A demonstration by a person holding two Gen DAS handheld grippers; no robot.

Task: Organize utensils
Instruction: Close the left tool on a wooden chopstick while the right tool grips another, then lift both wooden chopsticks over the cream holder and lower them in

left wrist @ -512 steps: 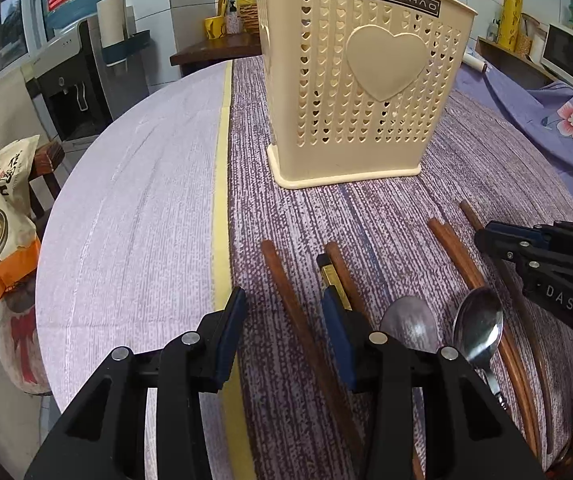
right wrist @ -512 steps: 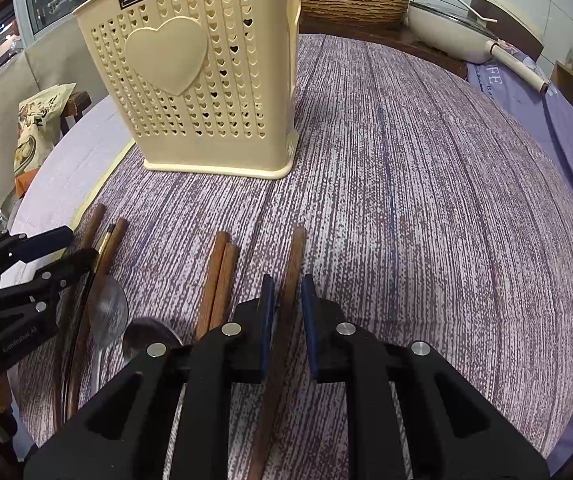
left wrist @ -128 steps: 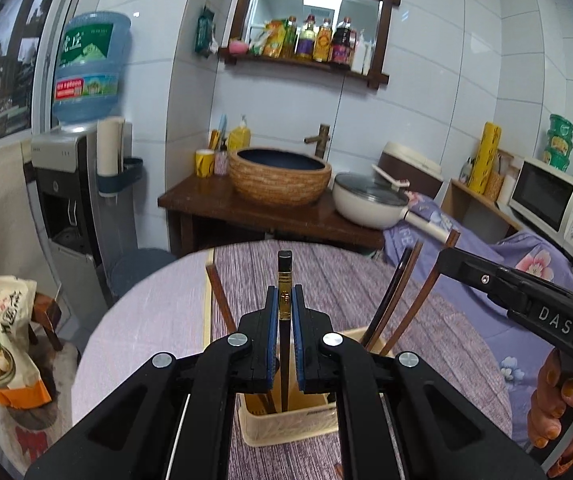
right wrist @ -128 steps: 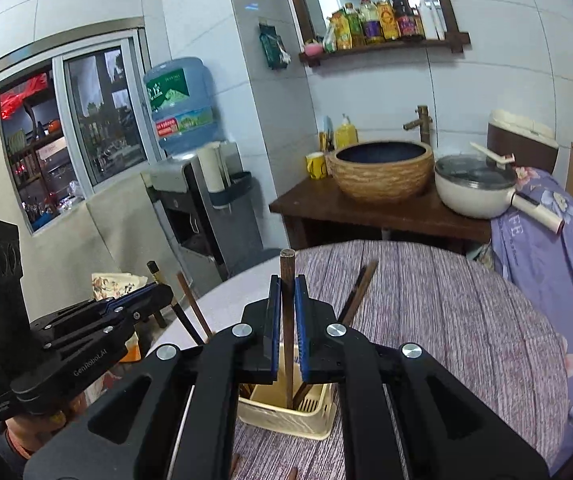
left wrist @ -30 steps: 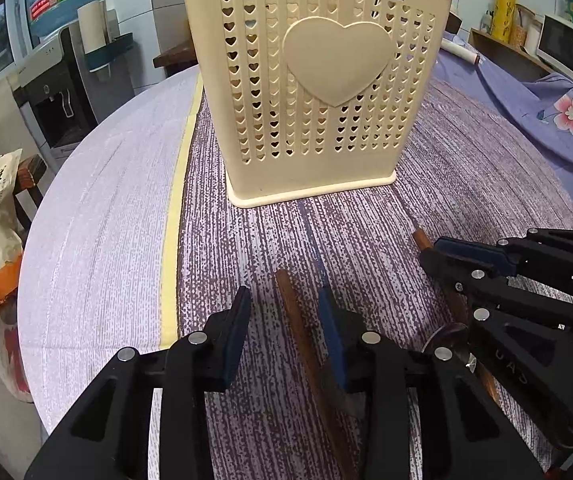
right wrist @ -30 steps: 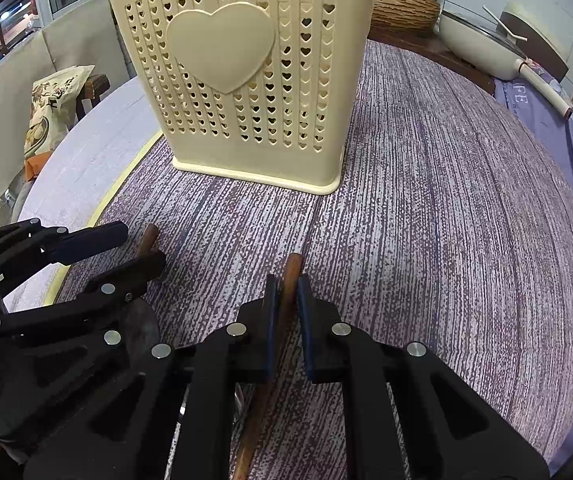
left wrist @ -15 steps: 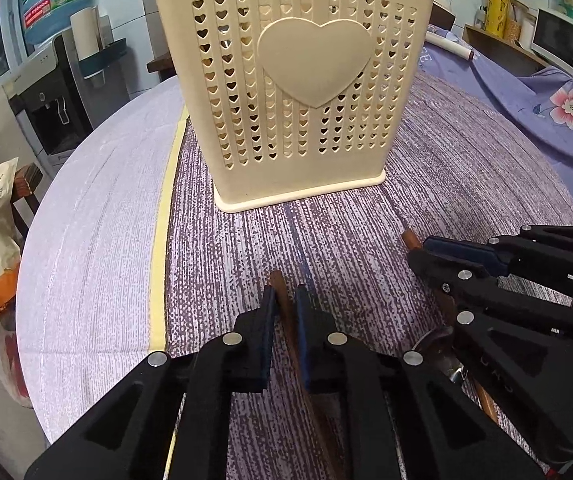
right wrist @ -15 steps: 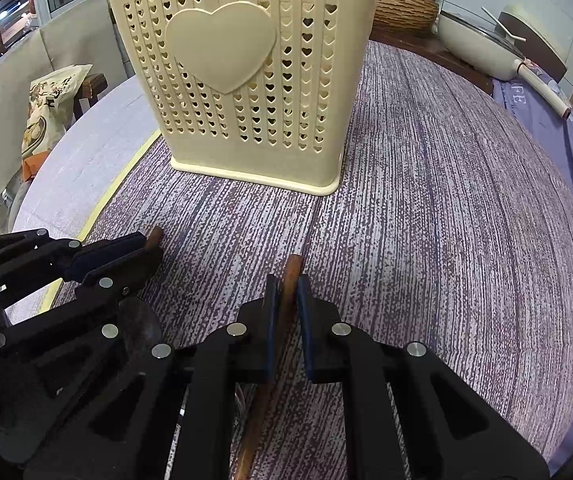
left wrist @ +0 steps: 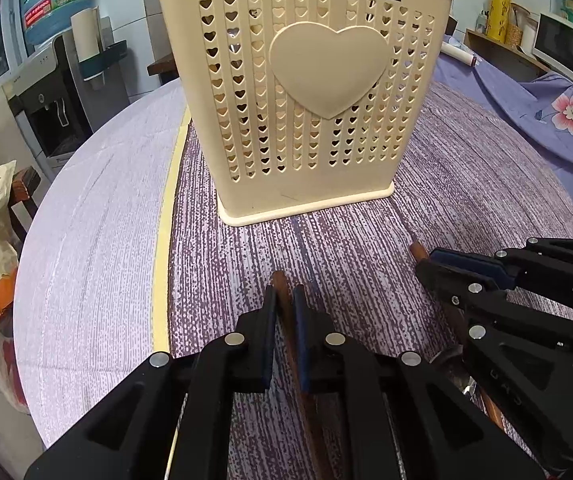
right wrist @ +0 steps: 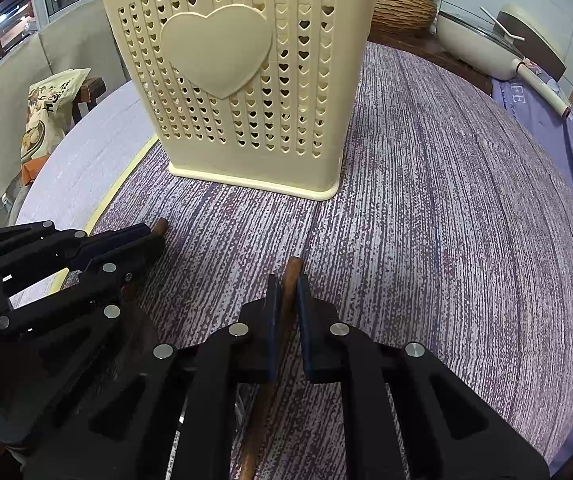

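We work both sides at once, each with a stick pinched low on the counter (left wrist: 98,240). The left hand-held gripper (left wrist: 284,300) sits at the edge of the purple striped cloth (left wrist: 466,168), just right of the yellow border strip (left wrist: 162,248). Its jaws are nearly together, clamped on a brown chopstick (left wrist: 280,280) whose tip pokes out ahead of the pads while the shaft runs back under the gripper body — gripped near the end, so we judge it will swing upright easily. Straight ahead stands the cream utensil basket (left wrist: 306,92), heart holes all over, base flat on the cloth, well within reach; dark stick ends just show above its rim, so some pieces look already filed.

The right hand-held gripper (right wrist: 285,300) mirrors this: jaws drawn in tight on a second chopstick (right wrist: 292,268), tip forward, shaft lying along the cloth toward us. Whether either stick is lifted clear of the cloth we cannot tell. Between the two grippers something metallic glints low down — probably a spoon, too hidden to say. The next move, we reckon, is to raise both sticks and drop them into the basket's open top.
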